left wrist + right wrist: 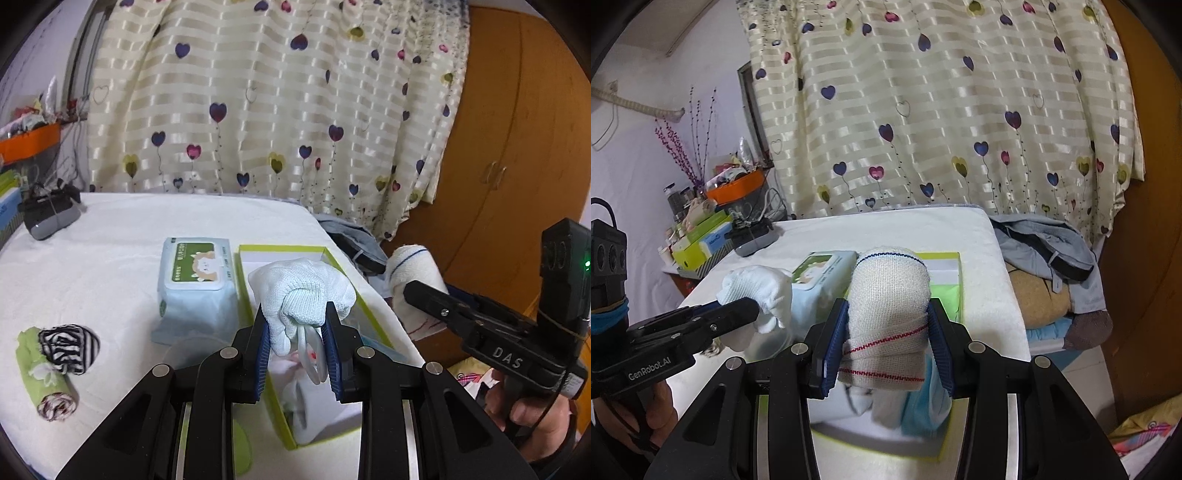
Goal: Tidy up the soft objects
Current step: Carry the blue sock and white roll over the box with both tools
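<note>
Item 1, far left on the white table cover [110, 266]: a green rolled cloth [44, 376] with a black-and-white striped bundle [70, 349] lying against its upper end; its long axis runs from upper left to lower right; no gripper is near, and both grippers sit well apart from it. Item 2, centre left: a pack of wet wipes [195, 280], flat, just beside the left wall of the box. Item 3, centre: the green-rimmed box [369, 314], open-topped, long axis running away from the cameras, already holding pale folded pieces at its near end. Item 4, above the box: the left gripper [295, 347], jaws narrow and clamped on a pale blue knit bundle [306, 288], which stands up out of the pads directly over the box's interior. Item 5, right: the right gripper [888, 347], jaws set wider and clamped on a white rolled cloth [890, 295] with red and blue stripes, roll axis pointing forward along the fingers, hanging over the box's near right part. Judgement: the deciding relation is vertical; both loads lie above the box, so each placement calls for lowering, the left bundle more centrally aligned.
</note>
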Motion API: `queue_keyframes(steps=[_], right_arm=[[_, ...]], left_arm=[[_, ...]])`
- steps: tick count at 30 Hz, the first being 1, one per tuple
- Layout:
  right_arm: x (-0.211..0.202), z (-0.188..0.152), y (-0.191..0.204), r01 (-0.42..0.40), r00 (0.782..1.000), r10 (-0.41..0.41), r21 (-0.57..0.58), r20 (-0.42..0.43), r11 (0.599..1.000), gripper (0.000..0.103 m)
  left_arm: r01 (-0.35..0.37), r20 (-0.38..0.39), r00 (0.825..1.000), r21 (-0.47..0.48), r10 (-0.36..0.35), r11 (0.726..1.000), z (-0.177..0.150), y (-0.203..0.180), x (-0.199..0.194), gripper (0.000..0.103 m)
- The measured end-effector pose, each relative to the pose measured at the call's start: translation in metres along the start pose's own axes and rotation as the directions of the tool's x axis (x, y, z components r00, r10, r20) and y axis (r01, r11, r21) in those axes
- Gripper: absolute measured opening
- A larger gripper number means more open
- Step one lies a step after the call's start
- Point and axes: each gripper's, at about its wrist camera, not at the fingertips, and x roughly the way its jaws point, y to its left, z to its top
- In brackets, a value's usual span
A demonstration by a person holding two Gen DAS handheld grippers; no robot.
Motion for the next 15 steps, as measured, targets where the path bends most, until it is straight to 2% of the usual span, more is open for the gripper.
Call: queue_keyframes(steps=[4, 7, 11, 15], right_arm=[[0.02, 0.006, -0.009, -0.001, 1.0, 0.001, 0.016, -0.021, 1.0, 0.044], [0.036, 0.008, -0.017, -0.013, 0.999, 0.014, 0.033, -0.04, 0.999, 0.044], [0.062, 0.006, -0.027, -0.026, 0.995, 0.033, 0.073, -0.09, 0.997, 0.044], [0.086, 0.002, -0.034, -0.033, 0.989, 0.048, 0.11, -0.138, 0.993, 0.044]], left_arm=[[-0.028, -0.018, 0.999, 0.005, 0.029, 1.0, 0.009, -0.001, 0.018, 0.024], [-0.035, -0.061, 0.998, -0.006, 0.035, 0.999, 0.015, 0.002, 0.037, 0.024], [-0.048, -0.112, 0.993, -0.014, 0.046, 0.999, 0.019, 0.005, 0.06, 0.024], [-0.08, -0.125, 0.989, -0.004, 0.079, 0.997, 0.024, 0.007, 0.075, 0.024]])
